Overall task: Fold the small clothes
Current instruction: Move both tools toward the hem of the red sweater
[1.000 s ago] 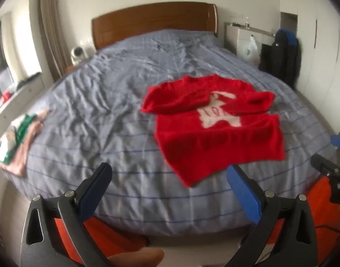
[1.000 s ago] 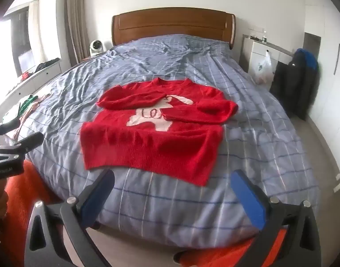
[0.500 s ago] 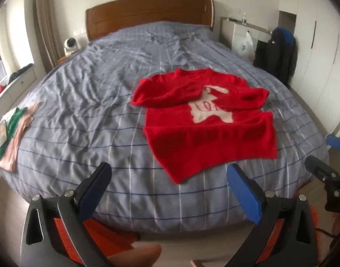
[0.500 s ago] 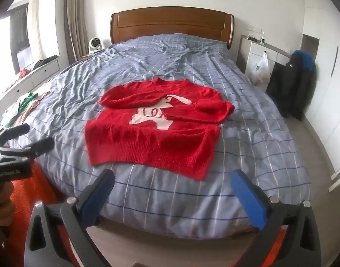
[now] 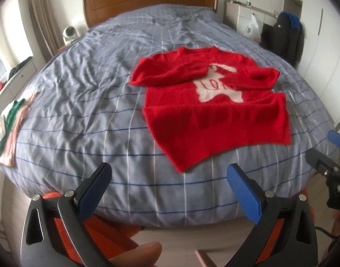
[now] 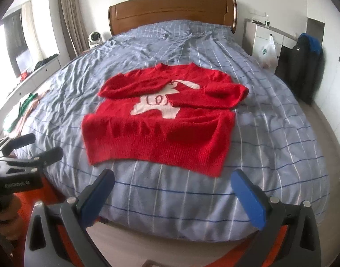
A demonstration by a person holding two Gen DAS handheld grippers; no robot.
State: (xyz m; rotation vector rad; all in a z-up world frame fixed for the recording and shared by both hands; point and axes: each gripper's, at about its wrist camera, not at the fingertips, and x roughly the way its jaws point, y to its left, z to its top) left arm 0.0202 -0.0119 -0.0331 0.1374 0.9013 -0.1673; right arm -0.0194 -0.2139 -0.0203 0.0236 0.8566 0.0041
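Red sweater (image 6: pixel 161 131) flat on bed (image 6: pixel 270 133), sleeves folded across chest, left gripper (image 5: pixel 167 184) jaws spread and empty, right gripper (image 6: pixel 173 189) likewise, both short of bed edge

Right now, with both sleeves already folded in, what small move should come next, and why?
Probably bring both grippers forward to the hem. The red sweater lies flat on the bed, sleeves crossed over its chest. The left gripper and right gripper are open, empty, and short of its near edge.
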